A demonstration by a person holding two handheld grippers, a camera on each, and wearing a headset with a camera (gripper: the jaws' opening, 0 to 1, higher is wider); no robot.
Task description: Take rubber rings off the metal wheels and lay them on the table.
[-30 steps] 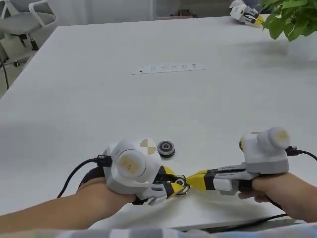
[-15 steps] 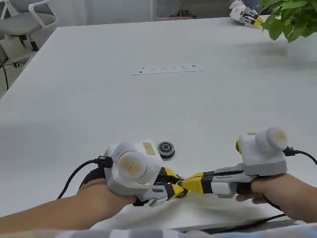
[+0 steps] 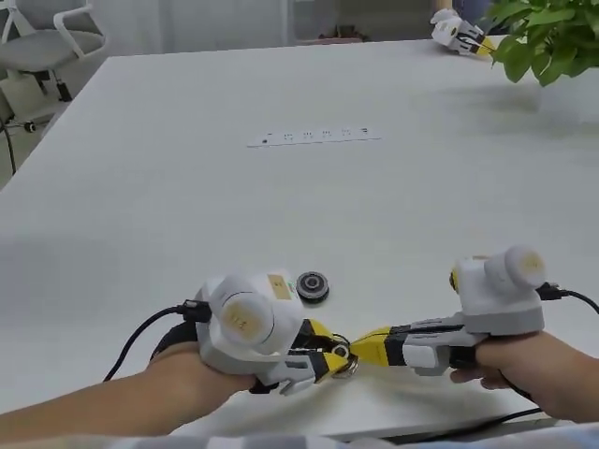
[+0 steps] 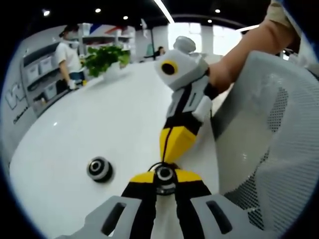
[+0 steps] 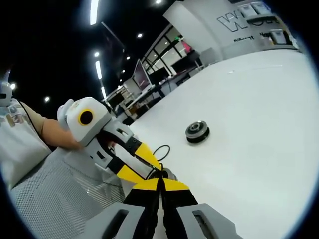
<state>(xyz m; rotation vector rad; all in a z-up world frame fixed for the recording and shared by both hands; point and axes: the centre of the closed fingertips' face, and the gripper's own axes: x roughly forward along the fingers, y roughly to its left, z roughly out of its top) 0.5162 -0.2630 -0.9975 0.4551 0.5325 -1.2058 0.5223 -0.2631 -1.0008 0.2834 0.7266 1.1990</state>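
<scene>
Prob early on imo: left claw (image 4: 165, 176) is clamped on a metal wheel (image 4: 164, 173) right at its tips. Right claw (image 5: 160, 182), jaws pinched together, meets it nose to nose and looks to have the thin rubber ring (image 5: 159, 146) hooked, a black loop just past its tips, not yet laid on the counter (image 3: 281, 206). Second wheel (image 3: 313, 286) sits just beyond the left claw w/ its ring on afaict, so that's left too. Power strip (image 3: 314, 138) and plant (image 3: 543, 37) are well beyond both claws, nothing blocking.
</scene>
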